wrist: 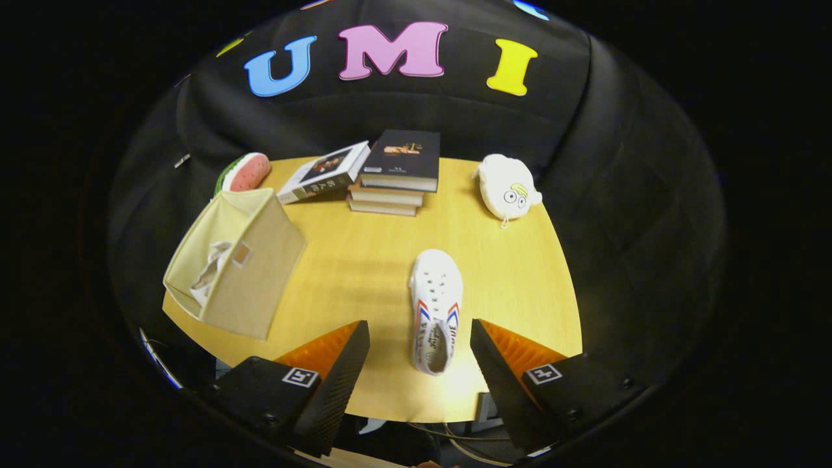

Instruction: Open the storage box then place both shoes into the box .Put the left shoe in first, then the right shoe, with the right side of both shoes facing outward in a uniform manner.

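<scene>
Inside the storage box (240,273) something pale barely shows; hand-held gripper (419,338) spread wide around shoe (435,312).

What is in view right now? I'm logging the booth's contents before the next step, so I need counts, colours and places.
table: one, light wood, under everything
storage box: one, cream fabric, left of the tongs, something white inside
shoe: one, white with red and blue stripes, on the table between the fingers, toe pointing away
books: a stack with a dark cover on top, plus one white-edged book leaning against it, far side
watermelon toy: one, red and green, behind the box
plush toy: one, white, far right
tongs: one pair, open, fingers either side of the shoe's heel, not touching
</scene>
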`<state>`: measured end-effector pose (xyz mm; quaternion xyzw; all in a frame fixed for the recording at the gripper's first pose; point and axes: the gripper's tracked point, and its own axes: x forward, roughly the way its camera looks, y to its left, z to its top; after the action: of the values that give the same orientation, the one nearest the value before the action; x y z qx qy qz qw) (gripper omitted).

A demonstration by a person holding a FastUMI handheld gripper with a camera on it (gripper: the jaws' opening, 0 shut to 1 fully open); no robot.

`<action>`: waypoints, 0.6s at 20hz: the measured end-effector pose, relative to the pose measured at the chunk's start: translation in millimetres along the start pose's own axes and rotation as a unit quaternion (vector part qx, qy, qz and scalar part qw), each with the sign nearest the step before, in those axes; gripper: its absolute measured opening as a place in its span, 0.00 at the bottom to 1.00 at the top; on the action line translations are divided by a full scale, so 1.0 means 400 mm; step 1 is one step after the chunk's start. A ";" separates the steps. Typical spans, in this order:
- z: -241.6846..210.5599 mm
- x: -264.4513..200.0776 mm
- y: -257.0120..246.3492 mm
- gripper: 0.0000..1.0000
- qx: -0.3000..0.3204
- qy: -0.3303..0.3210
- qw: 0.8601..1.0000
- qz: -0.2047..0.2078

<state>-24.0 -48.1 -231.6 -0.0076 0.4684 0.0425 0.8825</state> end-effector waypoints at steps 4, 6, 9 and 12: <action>-0.094 0.124 -0.110 0.97 -0.027 0.051 0.998 -0.004; -0.141 0.190 -0.132 0.98 -0.041 0.082 0.996 0.004; -0.173 0.276 -0.141 0.98 -0.078 0.102 0.991 0.024; -0.163 0.337 -0.146 1.00 -0.089 0.098 0.991 0.020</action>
<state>2.1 -100.6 -381.2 -0.0806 0.5469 0.1010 0.8271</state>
